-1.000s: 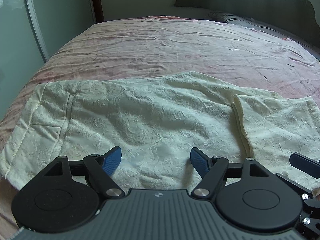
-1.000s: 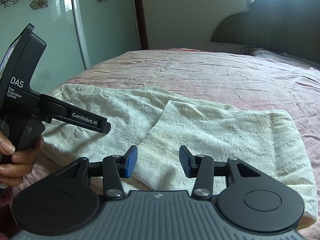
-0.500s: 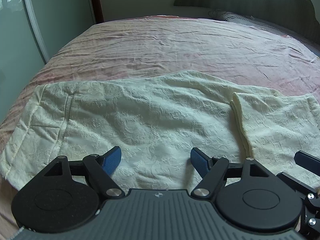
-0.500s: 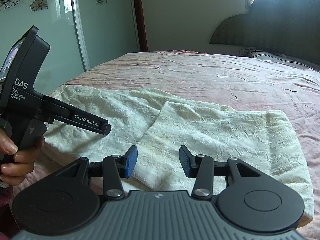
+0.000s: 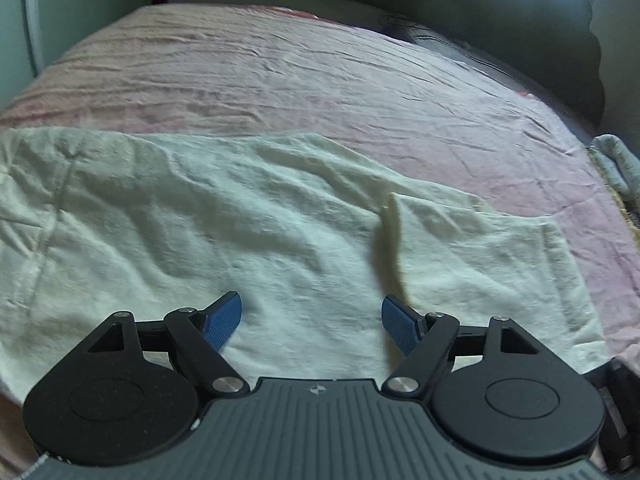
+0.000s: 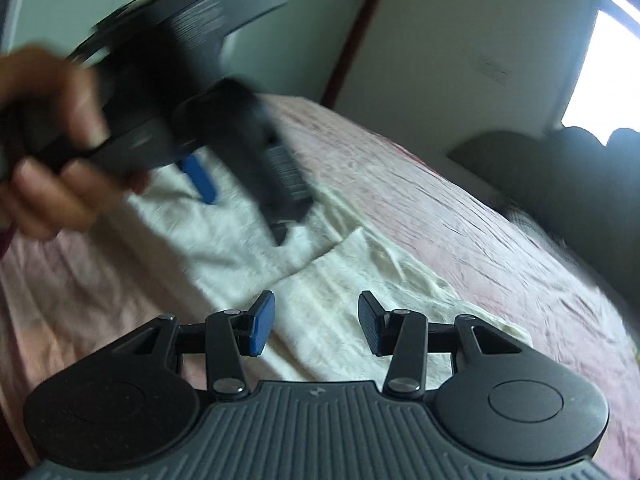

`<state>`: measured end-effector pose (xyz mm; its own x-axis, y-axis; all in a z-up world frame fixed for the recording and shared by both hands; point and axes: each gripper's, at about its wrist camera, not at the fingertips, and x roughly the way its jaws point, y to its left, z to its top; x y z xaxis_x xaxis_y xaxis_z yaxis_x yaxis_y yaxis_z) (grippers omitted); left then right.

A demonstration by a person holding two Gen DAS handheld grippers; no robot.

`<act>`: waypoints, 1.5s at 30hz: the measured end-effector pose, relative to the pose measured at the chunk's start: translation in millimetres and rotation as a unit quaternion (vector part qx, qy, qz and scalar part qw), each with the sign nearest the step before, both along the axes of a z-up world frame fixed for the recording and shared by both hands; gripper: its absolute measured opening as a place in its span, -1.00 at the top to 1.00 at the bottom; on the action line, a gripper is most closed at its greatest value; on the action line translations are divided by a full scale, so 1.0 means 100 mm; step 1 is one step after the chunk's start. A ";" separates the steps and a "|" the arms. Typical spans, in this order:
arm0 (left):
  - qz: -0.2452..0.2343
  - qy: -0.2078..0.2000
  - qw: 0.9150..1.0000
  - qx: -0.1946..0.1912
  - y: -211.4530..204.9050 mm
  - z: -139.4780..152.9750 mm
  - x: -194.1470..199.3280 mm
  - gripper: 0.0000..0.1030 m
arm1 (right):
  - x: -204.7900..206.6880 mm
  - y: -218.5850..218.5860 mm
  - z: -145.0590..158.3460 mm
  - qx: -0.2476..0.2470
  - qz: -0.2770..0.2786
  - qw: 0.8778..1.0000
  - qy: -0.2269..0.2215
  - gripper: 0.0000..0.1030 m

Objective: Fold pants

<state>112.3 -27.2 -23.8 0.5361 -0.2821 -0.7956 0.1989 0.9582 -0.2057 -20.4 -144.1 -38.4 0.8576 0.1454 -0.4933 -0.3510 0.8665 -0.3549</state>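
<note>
The cream pants (image 5: 240,232) lie flat across the pink bed (image 5: 320,80), with the right end folded over, its folded edge (image 5: 390,240) standing up a little. My left gripper (image 5: 312,320) is open and empty, just above the pants' near edge. My right gripper (image 6: 316,322) is open and empty, above the folded end of the pants (image 6: 352,280). In the right wrist view the left gripper's body (image 6: 248,152) and the hand holding it (image 6: 52,168) show blurred at upper left.
A dark headboard (image 5: 500,20) runs along the bed's far right. A glass wardrobe door (image 5: 20,20) stands at the left. A patterned cloth (image 5: 616,168) lies at the bed's right edge. The bed beyond the pants is bare pink sheet.
Both grippers have swung quickly to the right and the views are blurred. The left gripper now appears higher and closer in the right wrist view. Both stay open; the pants have not moved.
</note>
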 end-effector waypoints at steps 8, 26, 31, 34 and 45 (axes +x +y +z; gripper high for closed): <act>-0.025 0.064 0.994 -0.080 -0.20 -0.11 0.16 -0.52 | 0.08 0.08 -0.13 -0.024 0.003 0.999 0.021 0.19; -0.052 -0.041 0.998 0.007 -0.60 -0.05 0.06 0.87 | 0.30 0.04 -0.14 0.005 0.014 1.000 0.025 0.55; -0.057 -0.036 0.997 0.022 -0.64 -0.14 0.06 0.86 | 0.30 0.01 -0.18 0.004 0.015 0.999 0.030 0.55; -0.064 -0.041 0.997 0.033 -0.65 -0.13 0.04 0.86 | 0.23 -0.07 -0.10 0.023 0.021 0.999 0.043 0.53; -0.068 -0.043 0.995 0.051 -0.67 -0.10 0.01 0.48 | 0.44 -0.96 0.11 0.160 -0.110 0.977 0.086 0.17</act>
